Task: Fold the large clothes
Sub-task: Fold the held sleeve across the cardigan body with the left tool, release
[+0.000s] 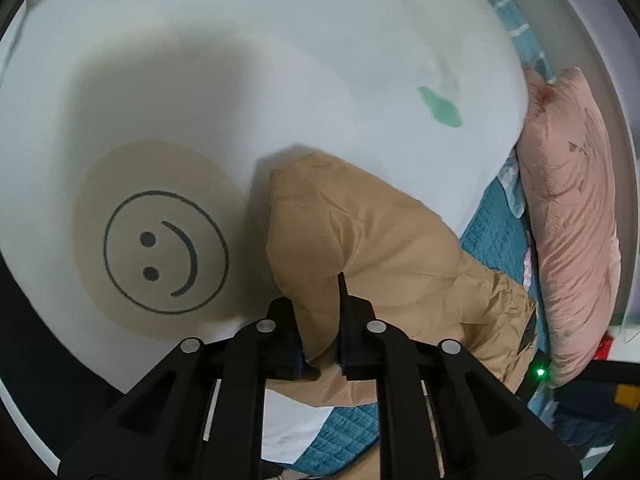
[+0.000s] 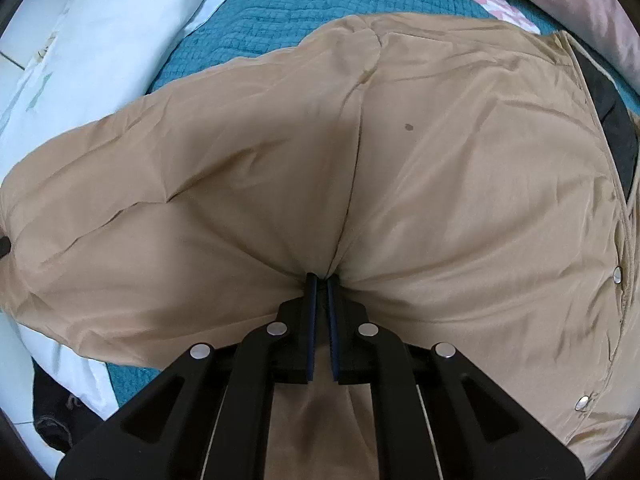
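Observation:
A puffy tan jacket [image 2: 460, 184] lies spread over the teal quilt, with a dark lining [image 2: 612, 120] and metal snaps [image 2: 618, 276] along its right edge. My right gripper [image 2: 322, 279] points steeply down and is shut on a pinch of the jacket at the seam where sleeve meets body; creases fan out from the pads. In the left wrist view the tan sleeve [image 1: 360, 232] runs across a white pillow. My left gripper [image 1: 316, 308] is shut on the sleeve's rounded end, and the fabric fills the narrow gap between its fingers.
A white pillow with a smiley face [image 1: 168, 256] lies under and left of the sleeve. A pink pillow [image 1: 572, 220] lies along the right side, with teal quilt [image 1: 492, 232] between. Another white pillow [image 2: 100, 40] lies far left, and a dark cloth [image 2: 52, 412] sits at lower left.

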`<action>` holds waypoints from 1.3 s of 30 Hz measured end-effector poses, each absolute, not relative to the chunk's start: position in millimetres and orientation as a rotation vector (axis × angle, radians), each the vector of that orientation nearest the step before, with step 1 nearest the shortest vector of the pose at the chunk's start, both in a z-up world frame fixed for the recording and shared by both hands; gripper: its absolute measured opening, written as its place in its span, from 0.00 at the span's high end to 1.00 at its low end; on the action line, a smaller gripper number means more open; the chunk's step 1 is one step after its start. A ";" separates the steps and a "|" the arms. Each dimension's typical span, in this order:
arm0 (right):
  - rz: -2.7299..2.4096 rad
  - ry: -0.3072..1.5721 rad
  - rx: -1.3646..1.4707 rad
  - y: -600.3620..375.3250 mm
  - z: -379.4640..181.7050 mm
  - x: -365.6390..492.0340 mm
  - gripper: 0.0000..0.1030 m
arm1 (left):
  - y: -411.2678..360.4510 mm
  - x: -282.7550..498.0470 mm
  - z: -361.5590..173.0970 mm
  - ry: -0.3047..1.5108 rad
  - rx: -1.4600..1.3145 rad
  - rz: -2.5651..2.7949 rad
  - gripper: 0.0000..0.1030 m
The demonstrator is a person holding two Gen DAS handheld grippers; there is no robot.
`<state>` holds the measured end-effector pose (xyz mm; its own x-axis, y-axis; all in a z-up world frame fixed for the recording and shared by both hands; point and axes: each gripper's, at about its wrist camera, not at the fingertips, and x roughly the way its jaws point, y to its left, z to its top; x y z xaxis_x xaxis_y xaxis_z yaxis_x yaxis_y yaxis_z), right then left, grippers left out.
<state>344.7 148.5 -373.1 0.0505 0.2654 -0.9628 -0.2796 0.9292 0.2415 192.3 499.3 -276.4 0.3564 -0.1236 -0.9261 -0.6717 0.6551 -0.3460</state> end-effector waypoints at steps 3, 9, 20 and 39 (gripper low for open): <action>0.403 1.477 0.016 145.8 -370.0 348.1 0.96 | 489.4 191.4 -267.6 1.173 -0.772 0.418 0.91; 0.418 1.496 0.135 127.6 -347.2 351.8 0.97 | 466.5 188.4 -237.5 1.133 -0.706 0.378 0.91; 0.404 1.408 0.159 88.9 -296.4 320.1 0.97 | 385.6 195.2 -190.7 1.077 -0.529 0.269 0.90; 0.322 1.248 0.339 -58.7 -241.1 253.0 0.95 | 182.7 253.0 -147.0 1.065 -0.388 -0.022 0.90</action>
<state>253.0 -58.7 -241.1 0.2851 0.4172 -0.8630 -0.0531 0.9058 0.4203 253.0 182.7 -147.0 0.4909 -0.2029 -0.8473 -0.1679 0.9323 -0.3205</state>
